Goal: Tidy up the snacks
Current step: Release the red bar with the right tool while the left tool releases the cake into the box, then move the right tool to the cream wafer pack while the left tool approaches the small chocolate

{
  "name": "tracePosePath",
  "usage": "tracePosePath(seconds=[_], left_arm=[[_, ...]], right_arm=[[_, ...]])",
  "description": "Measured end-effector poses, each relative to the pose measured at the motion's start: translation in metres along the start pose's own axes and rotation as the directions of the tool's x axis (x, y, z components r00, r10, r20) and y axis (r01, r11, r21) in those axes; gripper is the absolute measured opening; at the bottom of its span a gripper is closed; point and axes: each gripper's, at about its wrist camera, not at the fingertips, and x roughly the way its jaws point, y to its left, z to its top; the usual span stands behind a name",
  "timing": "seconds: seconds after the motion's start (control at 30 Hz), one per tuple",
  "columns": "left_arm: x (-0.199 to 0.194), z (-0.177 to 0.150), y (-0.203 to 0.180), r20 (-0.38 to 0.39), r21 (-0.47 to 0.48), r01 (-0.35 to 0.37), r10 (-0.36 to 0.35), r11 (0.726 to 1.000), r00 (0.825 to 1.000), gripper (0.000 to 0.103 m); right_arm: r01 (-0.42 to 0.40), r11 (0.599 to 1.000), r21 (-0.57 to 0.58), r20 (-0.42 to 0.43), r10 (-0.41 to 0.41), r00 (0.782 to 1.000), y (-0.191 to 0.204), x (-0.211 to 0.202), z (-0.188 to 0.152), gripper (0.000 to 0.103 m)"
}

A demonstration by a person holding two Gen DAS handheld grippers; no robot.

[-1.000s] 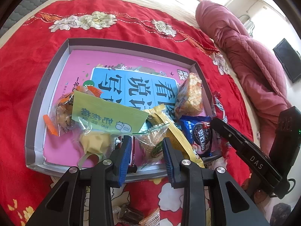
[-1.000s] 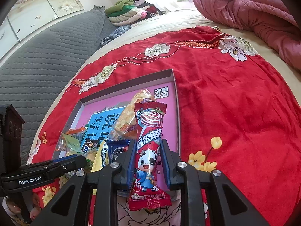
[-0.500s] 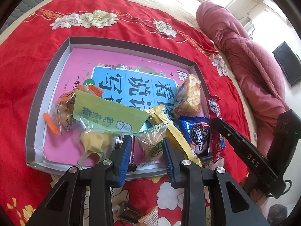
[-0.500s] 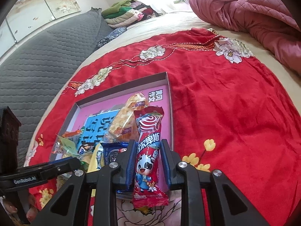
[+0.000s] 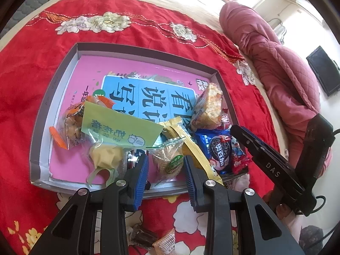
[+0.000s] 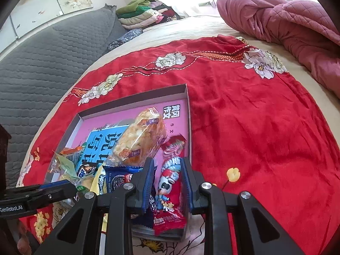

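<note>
One shallow grey box (image 5: 54, 97) with a pink bottom lies on the red bed cover (image 6: 255, 116), and about seven snack packets are heaped at its near end. The right hand-held gripper (image 6: 167, 182), pointing steeply down, is closed on one red packet (image 6: 170, 191) with a cartoon cow, at the box's near right corner. The left hand-held gripper (image 5: 166, 170) stands narrow above a clear packet (image 5: 167, 159); whether it touches, I cannot tell.
</note>
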Motion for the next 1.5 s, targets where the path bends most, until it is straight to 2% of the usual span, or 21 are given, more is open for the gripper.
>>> tracePosePath(seconds=[0.17,0.3,0.37,0.6,0.73,0.9,1.0,1.1,1.3,1.5], left_arm=[[-0.002,0.000,0.000,0.001,-0.002,0.002,-0.002,1.000,1.000,0.035],[-0.006,0.000,0.001,0.002,-0.010,0.002,-0.002,1.000,1.000,0.045],[-0.009,0.000,0.002,0.001,-0.016,0.004,-0.004,1.000,1.000,0.046],[-0.016,-0.003,0.004,0.000,-0.018,-0.002,0.002,1.000,1.000,0.051],[-0.021,-0.005,0.005,0.004,-0.013,-0.015,0.015,1.000,1.000,0.051],[-0.027,-0.006,0.004,0.014,-0.004,-0.027,0.027,1.000,1.000,0.056],[-0.029,-0.007,0.002,0.014,0.006,-0.033,0.033,0.999,0.999,0.057],[-0.033,-0.009,-0.001,0.019,0.017,-0.039,0.038,0.999,0.999,0.057],[-0.040,-0.014,-0.003,0.030,0.041,-0.065,0.063,0.997,0.998,0.058],[-0.046,-0.019,-0.001,0.026,0.055,-0.081,0.080,0.995,0.996,0.058]], right_arm=[[-0.008,1.000,0.000,0.006,0.008,1.000,0.001,-0.003,0.001,0.026],[-0.014,1.000,-0.002,0.015,0.014,1.000,0.003,-0.007,0.002,0.031],[-0.023,1.000,-0.003,0.019,0.023,1.000,0.005,-0.009,0.003,0.034],[-0.045,0.999,-0.017,0.044,0.046,0.998,0.010,-0.020,0.006,0.036],[-0.049,0.998,-0.025,0.055,0.050,0.997,0.013,-0.024,0.006,0.041],[-0.053,0.998,-0.028,0.061,0.055,0.997,0.014,-0.027,0.006,0.042],[-0.054,0.998,-0.031,0.066,0.056,0.996,0.015,-0.030,0.006,0.043],[-0.060,0.998,-0.032,0.071,0.062,0.996,0.016,-0.034,0.004,0.050],[-0.083,0.995,-0.056,0.085,0.088,0.992,0.023,-0.049,-0.002,0.051],[-0.118,0.990,-0.080,0.058,0.123,0.991,0.036,-0.060,-0.019,0.054]])
